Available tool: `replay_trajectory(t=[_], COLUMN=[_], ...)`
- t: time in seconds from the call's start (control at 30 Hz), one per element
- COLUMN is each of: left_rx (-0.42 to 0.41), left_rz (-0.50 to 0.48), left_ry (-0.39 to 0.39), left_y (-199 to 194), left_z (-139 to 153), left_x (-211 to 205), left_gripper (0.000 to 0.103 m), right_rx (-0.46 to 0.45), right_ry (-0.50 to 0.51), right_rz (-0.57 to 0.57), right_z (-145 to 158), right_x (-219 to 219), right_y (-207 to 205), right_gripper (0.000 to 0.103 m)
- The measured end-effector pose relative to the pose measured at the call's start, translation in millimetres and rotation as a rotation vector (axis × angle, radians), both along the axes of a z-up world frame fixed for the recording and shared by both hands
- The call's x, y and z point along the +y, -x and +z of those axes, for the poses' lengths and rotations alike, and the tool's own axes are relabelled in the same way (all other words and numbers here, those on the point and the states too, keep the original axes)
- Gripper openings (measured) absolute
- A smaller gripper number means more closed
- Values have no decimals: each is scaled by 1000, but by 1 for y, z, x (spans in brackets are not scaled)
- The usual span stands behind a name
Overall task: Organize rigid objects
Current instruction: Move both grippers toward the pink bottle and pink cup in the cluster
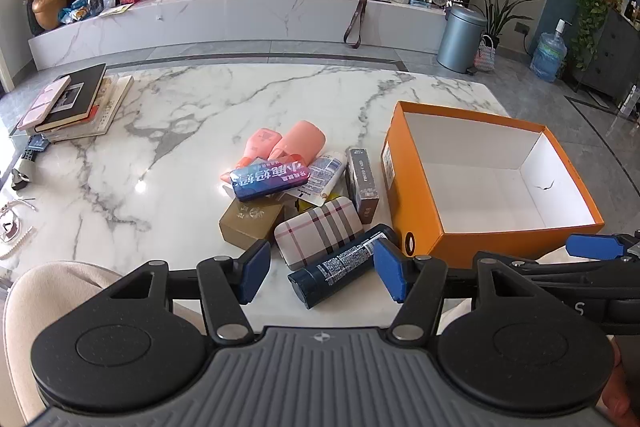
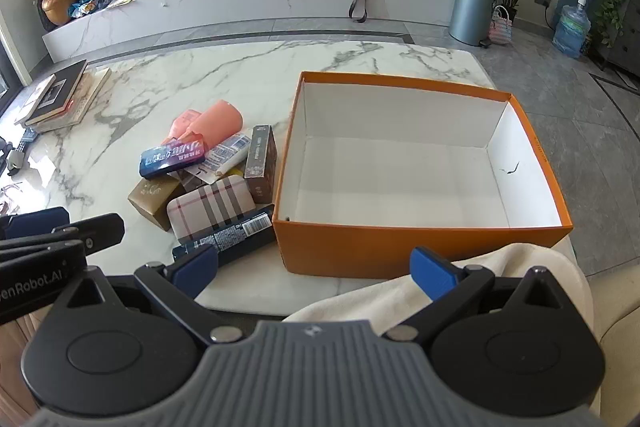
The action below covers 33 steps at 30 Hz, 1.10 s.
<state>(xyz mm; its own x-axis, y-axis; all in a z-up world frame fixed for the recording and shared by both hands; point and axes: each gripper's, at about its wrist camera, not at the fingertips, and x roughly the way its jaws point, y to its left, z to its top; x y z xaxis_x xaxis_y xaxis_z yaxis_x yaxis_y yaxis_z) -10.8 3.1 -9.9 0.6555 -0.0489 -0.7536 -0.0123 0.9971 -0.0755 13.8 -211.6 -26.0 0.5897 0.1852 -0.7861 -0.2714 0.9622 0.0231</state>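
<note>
Marble coffee table (image 1: 200, 115) in a living room, TV wall and low white console behind: a heap of small goods sits mid-table, just left of an orange box (image 1: 420, 227) w/ white inside, lid off, nothing in it but a dark scrap on the floor. The heap: a blue carton (image 1: 270, 183) w/ white lettering lying on top, a pink cup (image 1: 302, 143) on its side behind it, a white tube (image 1: 328, 173), a dark upright-edged box (image 1: 362, 183) nearest the orange wall, a tan box (image 1: 250, 221), a plaid case (image 1: 320, 231), and a navy bottle (image 1: 346, 265) lying flat at the front, its end touching the orange box. Left gripper (image 1: 320, 273) hovers above the table's near edge, jaws partly apart, nothing between the pads. Right gripper (image 2: 316, 269) stands at full spread before the orange box, also holding nothing. Books (image 1: 76, 103) are stacked at the far left corner.
</note>
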Motion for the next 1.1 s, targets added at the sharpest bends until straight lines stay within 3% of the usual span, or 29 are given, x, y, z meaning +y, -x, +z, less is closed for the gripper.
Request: replay_trajectory(t=[0.37, 0.6, 0.8, 0.97, 1.1], left_rx=[7, 1, 7, 33, 54], left_rz=[-7, -54, -64, -85, -97], left_ry=[16, 58, 78, 101, 104], left_y=[-1, -6, -20, -38, -60], left_z=[-4, -10, -17, -26, -33], left_x=[3, 17, 34, 47, 61], left_gripper=[65, 60, 60, 51, 51], right_rx=[7, 10, 4, 36, 74], right_ry=[16, -31, -35, -77, -98], right_rz=[7, 54, 130, 202, 247], right_z=[-1, -8, -13, -20, -28], right_x=[3, 6, 22, 40, 58], right_y=[0, -4, -18, -35, -52], right_gripper=[102, 101, 78, 52, 47])
